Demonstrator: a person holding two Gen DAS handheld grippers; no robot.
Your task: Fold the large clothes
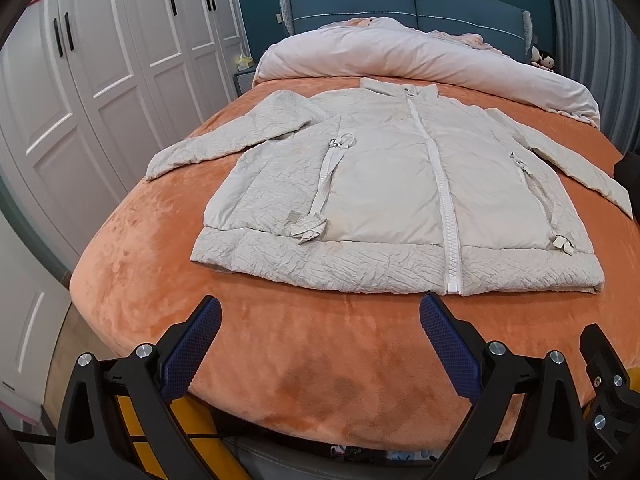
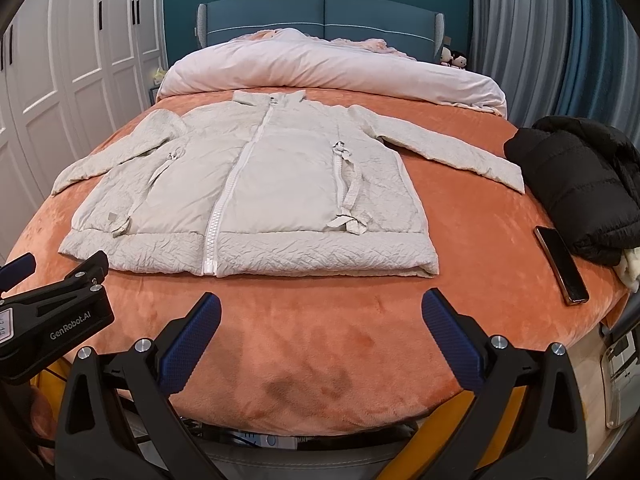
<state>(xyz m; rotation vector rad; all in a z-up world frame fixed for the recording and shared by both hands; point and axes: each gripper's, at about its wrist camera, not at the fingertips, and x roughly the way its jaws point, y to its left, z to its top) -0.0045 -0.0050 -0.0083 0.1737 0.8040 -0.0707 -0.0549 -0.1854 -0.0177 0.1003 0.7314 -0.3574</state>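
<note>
The left gripper [image 1: 320,340] hangs over the near edge of the bed with its blue-padded fingers spread wide and nothing between them, and the right gripper [image 2: 320,340] sits beside it in the same way, splayed and empty; both hover above the bare orange blanket [image 2: 480,272], short of the garment, which suggests the folding has not yet begun and the person is lining up for a first grasp. Just beyond them lies the pale jacket [image 2: 256,184], spread flat and face up with its hem toward the grippers, the white zipper [image 2: 224,204] closed down the middle and both sleeves stretched out to left and right, a layout that leaves the sleeves and side edges free to be picked up and turned inward. To the right, well apart from the jacket's body, a phone [image 2: 562,266] rests on the blanket, and behind it sits a bundled black jacket [image 2: 580,184], probably set aside so the working area stays open. Farther off, a pink duvet [image 2: 332,68] is pushed up against the teal headboard [image 2: 320,12], out of the way.
</note>
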